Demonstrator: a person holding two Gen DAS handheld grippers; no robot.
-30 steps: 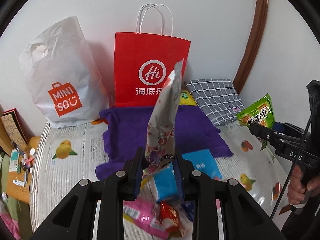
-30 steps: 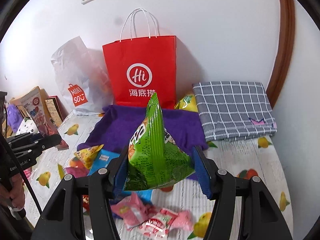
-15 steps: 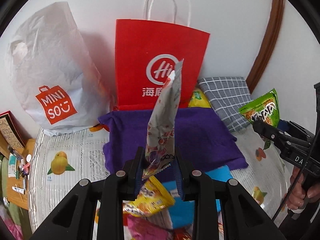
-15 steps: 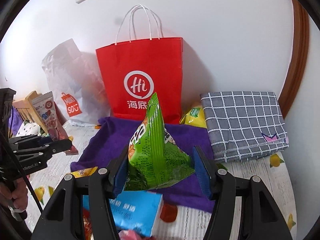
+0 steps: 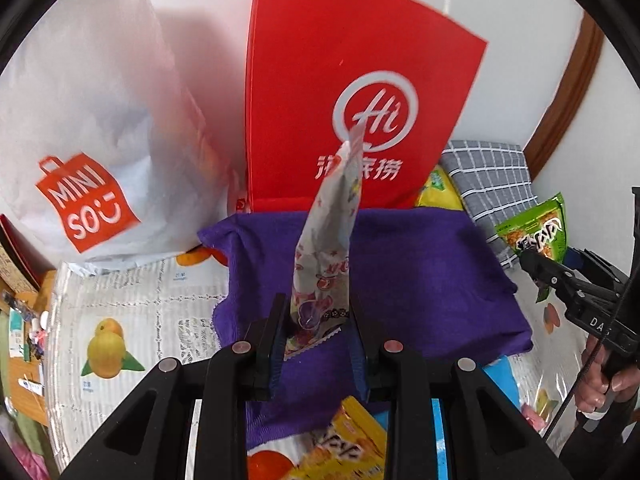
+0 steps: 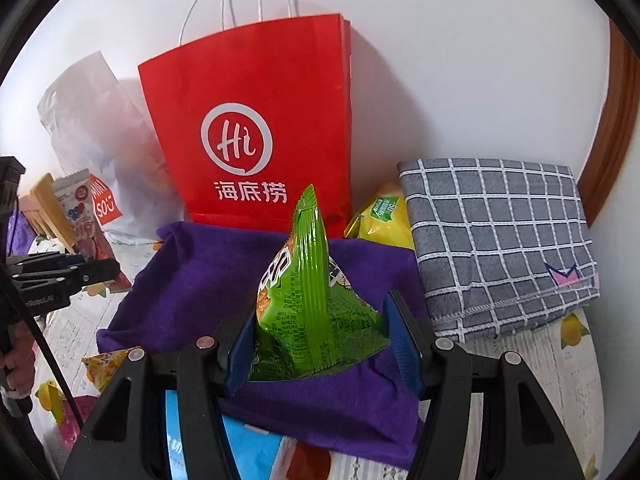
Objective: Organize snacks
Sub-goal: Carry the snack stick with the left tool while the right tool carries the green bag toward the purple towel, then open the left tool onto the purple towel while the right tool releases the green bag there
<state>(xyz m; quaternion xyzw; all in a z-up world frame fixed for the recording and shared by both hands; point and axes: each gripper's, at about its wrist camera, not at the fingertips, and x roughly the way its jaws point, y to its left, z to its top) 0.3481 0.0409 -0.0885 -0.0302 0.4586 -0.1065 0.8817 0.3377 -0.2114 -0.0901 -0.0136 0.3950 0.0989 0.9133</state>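
1. The left tongs [image 5: 318, 334] are clamped as tight as they go on the lower end of a white printed snack pouch [image 5: 326, 248], which stands upright between the blue pads.
2. The right tongs [image 6: 324, 344] stand about half open, gripping a puffy green snack bag [image 6: 308, 304] that fills the gap between the pads, its sealed top pointing up.
3. Both packets hang above a purple cloth [image 6: 192, 292] spread over a fruit-print cover [image 5: 128, 320].
4. Behind the cloth a red paper bag [image 6: 256, 120] with white handles stands against the wall, with a white plastic shopping bag [image 5: 88, 128] to its left.
5. A folded grey checked cloth [image 6: 500, 240] lies to the right of the red bag, and a yellow packet [image 6: 384, 220] sits between them.
6. Nearer the cameras, a blue packet [image 6: 248, 452] and a yellow snack pack [image 5: 352, 444] lie at the front edge of the purple cloth.
7. In the left wrist view a hand [image 5: 604, 376] grips the right tool's handle at the right edge.
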